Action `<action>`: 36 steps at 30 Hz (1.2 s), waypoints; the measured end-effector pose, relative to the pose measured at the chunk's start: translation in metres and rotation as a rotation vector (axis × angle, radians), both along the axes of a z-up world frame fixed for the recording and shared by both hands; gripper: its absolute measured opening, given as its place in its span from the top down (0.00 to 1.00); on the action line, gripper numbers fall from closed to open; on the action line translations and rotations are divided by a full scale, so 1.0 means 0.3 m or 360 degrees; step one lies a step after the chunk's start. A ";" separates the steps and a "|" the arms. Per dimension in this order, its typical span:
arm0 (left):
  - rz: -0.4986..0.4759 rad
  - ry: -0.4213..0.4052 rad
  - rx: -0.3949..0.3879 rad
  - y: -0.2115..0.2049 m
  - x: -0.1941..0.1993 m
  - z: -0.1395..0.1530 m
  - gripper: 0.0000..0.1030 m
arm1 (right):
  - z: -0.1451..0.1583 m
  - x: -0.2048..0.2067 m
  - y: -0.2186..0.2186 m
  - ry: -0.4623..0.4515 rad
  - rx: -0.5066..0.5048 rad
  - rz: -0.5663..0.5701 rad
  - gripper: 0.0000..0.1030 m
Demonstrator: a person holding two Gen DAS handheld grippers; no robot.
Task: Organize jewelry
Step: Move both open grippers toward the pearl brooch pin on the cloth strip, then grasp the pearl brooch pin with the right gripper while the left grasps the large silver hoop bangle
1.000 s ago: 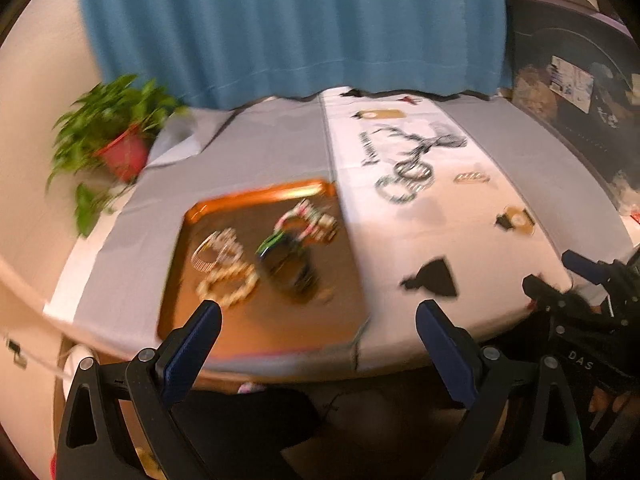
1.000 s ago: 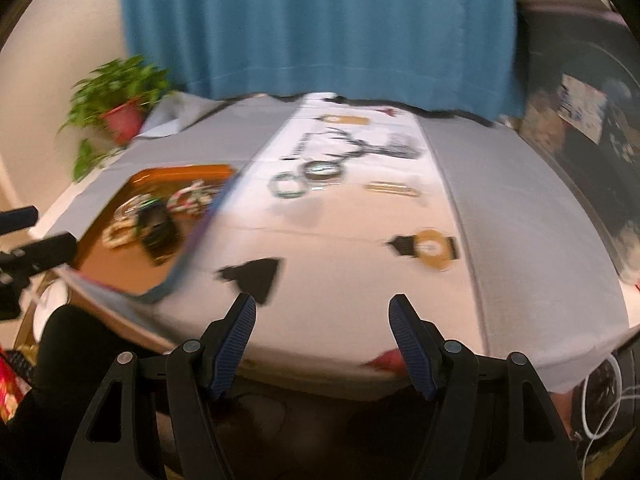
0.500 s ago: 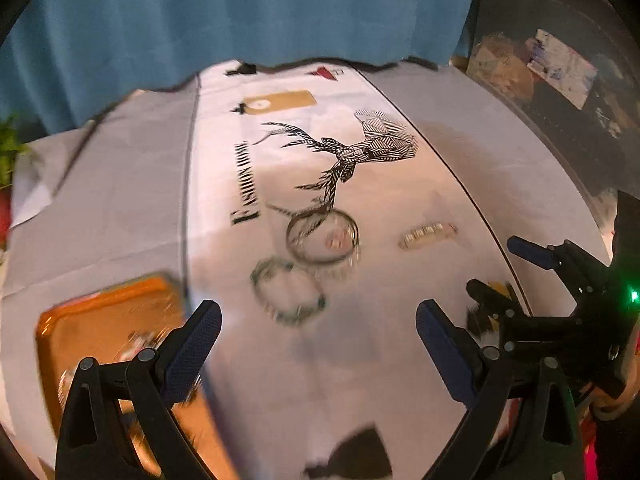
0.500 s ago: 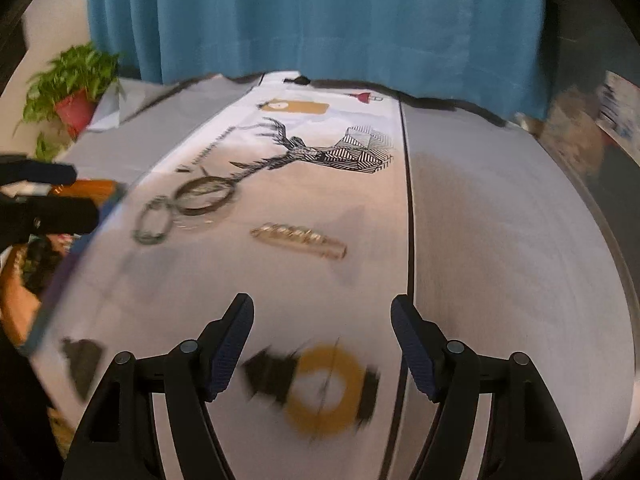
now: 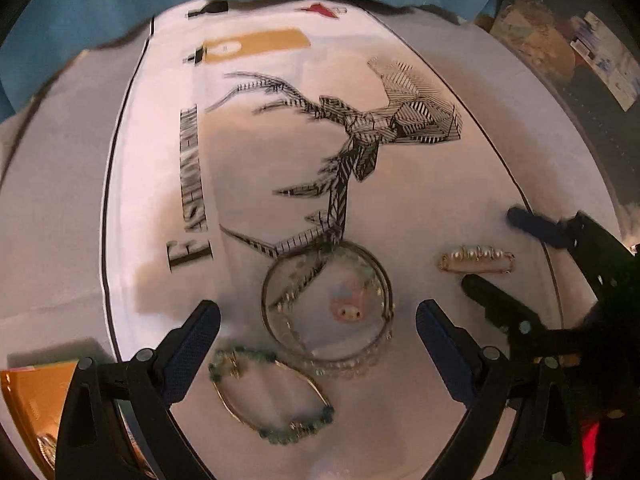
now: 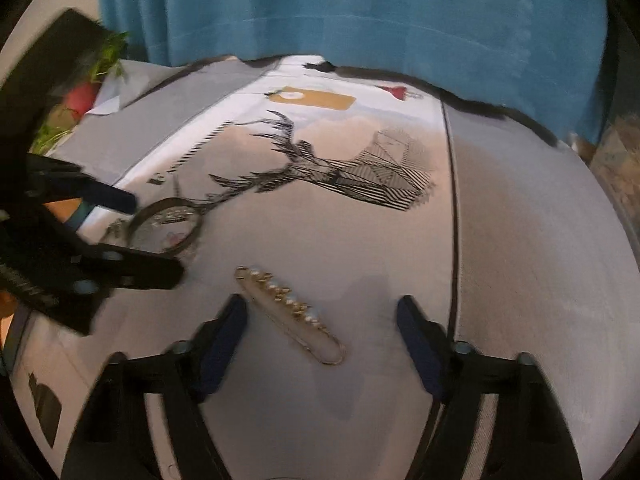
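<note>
At the far left of the left wrist view, a corner of the orange tray [image 5: 30,392] is showing at the edge of the counter [image 5: 60,220], with some pale jewelry inside it only partly visible. The left gripper [image 5: 318,344] is hovering over the printed cloth [image 5: 256,184] with its jaws spread wide and nothing between them. Just ahead of its left finger, the green beaded bracelet [image 5: 272,396] is lying flat on the cloth. Overlapping that bracelet's upper right edge, the clear beaded bracelet [image 5: 326,304] is sitting as a round ring between the two blue fingertips [image 5: 196,344], resting over the legs of the printed deer [image 5: 360,136]; a small pink charm is showing inside the ring.

Further right, the pearl brooch pin [image 5: 476,258] is lying on the cloth, well apart from the bracelets. The right gripper [image 5: 496,248] is reaching in from the right edge, its two fingers standing on either side of the pin.

In the right wrist view, the right gripper [image 6: 322,328] is also standing open and empty, and the pearl brooch pin [image 6: 290,312] is lying diagonally on the cloth between its fingers, nearer the left one. To the left, the left gripper [image 6: 152,236] is appearing as dark blurred fingers flanking the clear beaded bracelet [image 6: 166,226]. A blue curtain [image 6: 360,12] is hanging behind the counter.
</note>
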State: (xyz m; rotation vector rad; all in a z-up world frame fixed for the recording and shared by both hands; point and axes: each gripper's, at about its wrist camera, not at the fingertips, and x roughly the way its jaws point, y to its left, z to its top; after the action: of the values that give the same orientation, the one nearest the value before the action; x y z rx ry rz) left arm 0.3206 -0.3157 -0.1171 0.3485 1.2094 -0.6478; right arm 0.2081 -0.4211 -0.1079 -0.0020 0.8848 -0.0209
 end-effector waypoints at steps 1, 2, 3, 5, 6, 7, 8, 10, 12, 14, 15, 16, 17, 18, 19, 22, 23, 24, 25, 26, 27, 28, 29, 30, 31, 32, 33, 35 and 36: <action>-0.0002 0.0008 -0.0004 -0.001 0.001 0.003 0.14 | 0.004 -0.007 0.008 -0.0012 -0.0005 0.0025 0.71; 0.0006 -0.0006 -0.0006 0.001 -0.002 0.010 0.24 | 0.007 -0.013 0.023 -0.0016 -0.0026 0.0051 0.83; 0.0009 -0.0031 -0.0031 0.007 -0.006 0.025 0.43 | 0.008 -0.018 0.034 -0.0013 -0.0050 0.0059 0.89; 0.0007 0.0019 -0.0084 0.017 -0.004 0.038 0.43 | 0.009 -0.028 0.050 -0.0009 -0.0081 0.0055 0.89; 0.0021 0.0029 -0.0116 0.028 -0.009 0.050 0.43 | 0.014 -0.036 0.051 -0.0019 -0.0077 0.0038 0.89; 0.0022 0.0009 -0.0122 0.036 -0.020 0.065 0.43 | 0.022 -0.043 0.049 -0.0031 -0.0071 0.0017 0.89; 0.0014 -0.0024 -0.0124 0.041 -0.033 0.083 0.43 | 0.032 -0.052 0.045 -0.0045 -0.0057 -0.0008 0.89; 0.0009 -0.0066 -0.0143 0.057 -0.057 0.120 0.43 | 0.054 -0.071 0.032 -0.0063 -0.0022 -0.0052 0.89; 0.0016 -0.0090 -0.0168 0.079 -0.083 0.155 0.43 | 0.082 -0.099 0.025 -0.0077 -0.0014 -0.0100 0.89; 0.0023 -0.0125 -0.0192 0.097 -0.110 0.203 0.43 | 0.106 -0.132 0.029 -0.0090 -0.0029 -0.0121 0.89; 0.0025 -0.0139 -0.0203 0.108 -0.123 0.220 0.43 | 0.119 -0.152 0.034 -0.0097 -0.0045 -0.0137 0.89; 0.0028 -0.0156 -0.0219 0.122 -0.143 0.245 0.43 | 0.129 -0.167 0.038 -0.0100 -0.0055 -0.0150 0.89; 0.0029 -0.0177 -0.0241 0.144 -0.170 0.274 0.43 | 0.142 -0.191 0.045 -0.0106 -0.0061 -0.0171 0.89; 0.0026 -0.0195 -0.0258 0.160 -0.194 0.296 0.43 | 0.155 -0.218 0.052 -0.0111 -0.0069 -0.0202 0.89; 0.0017 -0.0221 -0.0276 0.179 -0.227 0.322 0.43 | 0.168 -0.243 0.057 -0.0121 -0.0084 -0.0231 0.89; -0.0007 -0.0283 -0.0319 0.236 -0.331 0.387 0.43 | 0.212 -0.338 0.089 -0.0176 -0.0097 -0.0292 0.89; -0.0005 -0.0294 -0.0338 0.258 -0.368 0.408 0.43 | 0.228 -0.376 0.105 -0.0194 -0.0087 -0.0307 0.89; -0.0002 -0.0299 -0.0353 0.278 -0.397 0.423 0.43 | 0.244 -0.415 0.123 -0.0217 -0.0073 -0.0312 0.89; 0.0004 -0.0309 -0.0374 0.306 -0.437 0.442 0.43 | 0.257 -0.446 0.139 -0.0235 -0.0064 -0.0316 0.89; 0.0009 -0.0315 -0.0387 0.324 -0.459 0.452 0.43 | 0.270 -0.477 0.155 -0.0251 -0.0054 -0.0319 0.89; 0.0014 -0.0327 -0.0406 0.352 -0.499 0.468 0.43 | 0.287 -0.519 0.180 -0.0272 -0.0035 -0.0317 0.89; 0.0017 -0.0338 -0.0414 0.370 -0.528 0.478 0.43 | 0.300 -0.546 0.197 -0.0288 -0.0021 -0.0314 0.89; 0.0023 -0.0363 -0.0421 0.405 -0.577 0.492 0.43 | 0.315 -0.584 0.221 -0.0306 -0.0003 -0.0309 0.89; 0.0028 -0.0378 -0.0426 0.431 -0.610 0.499 0.43 | 0.329 -0.620 0.248 -0.0320 0.0012 -0.0296 0.89; 0.0039 -0.0397 -0.0428 0.465 -0.652 0.507 0.43 | 0.337 -0.645 0.271 -0.0330 0.0019 -0.0286 0.89; 0.0050 -0.0414 -0.0425 0.497 -0.691 0.513 0.43 | 0.349 -0.684 0.304 -0.0343 0.0026 -0.0271 0.89; 0.0062 -0.0433 -0.0423 0.527 -0.727 0.518 0.43 | 0.351 -0.708 0.325 -0.0348 0.0031 -0.0258 0.89; 0.0087 -0.0455 -0.0436 0.579 -0.784 0.523 0.43 | 0.361 -0.772 0.385 -0.0357 0.0042 -0.0222 0.89; 0.0106 -0.0457 -0.0447 0.616 -0.819 0.526 0.43 | 0.363 -0.802 0.415 -0.0355 0.0042 -0.0205 0.89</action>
State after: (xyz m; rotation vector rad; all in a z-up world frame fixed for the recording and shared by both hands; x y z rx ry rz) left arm 0.0749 -0.1310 0.0406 0.1571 0.8398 -0.6749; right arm -0.0325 -0.2966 0.0009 0.0803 0.6611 -0.1274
